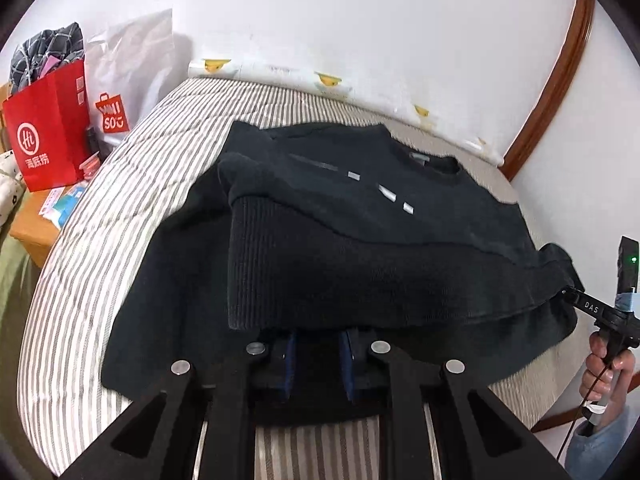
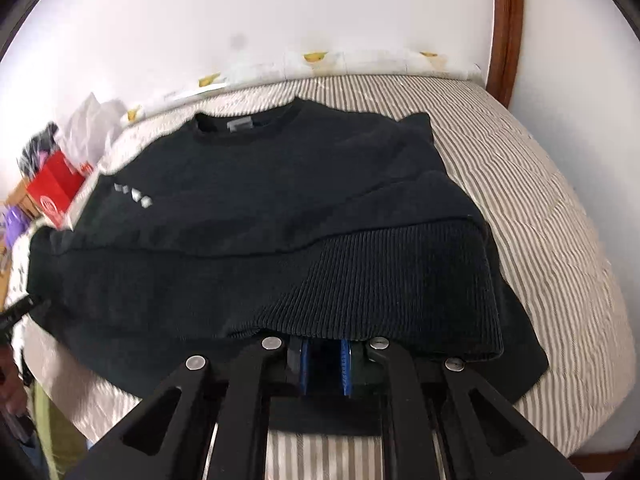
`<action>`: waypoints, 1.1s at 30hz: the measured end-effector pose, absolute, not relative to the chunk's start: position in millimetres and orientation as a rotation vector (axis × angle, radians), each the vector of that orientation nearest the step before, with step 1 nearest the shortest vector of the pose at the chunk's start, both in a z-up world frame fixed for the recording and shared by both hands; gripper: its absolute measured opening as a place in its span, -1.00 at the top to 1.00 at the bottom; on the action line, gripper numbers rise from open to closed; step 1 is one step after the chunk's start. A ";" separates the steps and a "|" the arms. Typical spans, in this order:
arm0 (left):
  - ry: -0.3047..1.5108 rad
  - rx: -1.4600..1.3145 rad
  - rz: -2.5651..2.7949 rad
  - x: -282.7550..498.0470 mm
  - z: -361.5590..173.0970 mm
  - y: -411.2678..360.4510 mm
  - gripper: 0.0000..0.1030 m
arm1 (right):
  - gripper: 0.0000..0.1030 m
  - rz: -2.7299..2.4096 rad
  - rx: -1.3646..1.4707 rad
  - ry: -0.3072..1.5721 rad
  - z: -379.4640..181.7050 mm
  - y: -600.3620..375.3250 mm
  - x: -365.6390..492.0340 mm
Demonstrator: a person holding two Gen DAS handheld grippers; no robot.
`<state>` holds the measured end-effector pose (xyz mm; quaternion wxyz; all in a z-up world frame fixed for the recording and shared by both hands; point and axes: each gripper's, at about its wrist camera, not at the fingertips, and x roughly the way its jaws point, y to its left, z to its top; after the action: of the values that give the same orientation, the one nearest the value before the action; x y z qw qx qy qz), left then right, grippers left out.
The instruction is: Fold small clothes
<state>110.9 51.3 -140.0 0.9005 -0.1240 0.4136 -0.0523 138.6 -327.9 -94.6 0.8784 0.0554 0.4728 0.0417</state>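
On the far left a red paper bag stands on a small wooden stand, with a white shopping bag right beside it. Next comes the bed with its gray and white striped cover. A black sweater lies spread on the bed, neck hole toward the white wall. Its ribbed bottom edge is lifted up and folded over toward the chest, where small white marks show.

The left gripper is tucked under that lifted edge near the left side of the sweater. Its blue jaws have a gap between them and dark cloth sits there, but I cannot tell if they pinch it.

The right gripper sits under the ribbed edge on the sweater's right side. Its jaws are close together with black cloth between them, but I cannot tell if they squeeze it
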 end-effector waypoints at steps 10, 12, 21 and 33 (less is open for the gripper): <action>0.834 -0.267 -0.095 174.2 -131.7 56.9 0.66 | 0.83 0.092 0.191 0.980 -96.3 -341.8 208.0; 0.835 -0.267 -0.092 186.2 -131.6 58.1 0.66 | 0.84 0.082 0.189 0.986 -98.0 -341.7 221.9; 0.832 -0.265 -0.125 224.1 -107.4 55.5 0.62 | 0.80 0.000 0.171 1.011 -100.3 -346.7 272.5; 0.826 -0.195 -0.094 217.2 -102.5 80.2 0.30 | 0.18 -0.009 0.054 0.954 -78.7 -368.2 251.5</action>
<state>217.2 80.2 -102.5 0.9103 -0.0946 0.4005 -0.0456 251.5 -368.2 -78.7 0.8881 0.0260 0.4589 -0.0045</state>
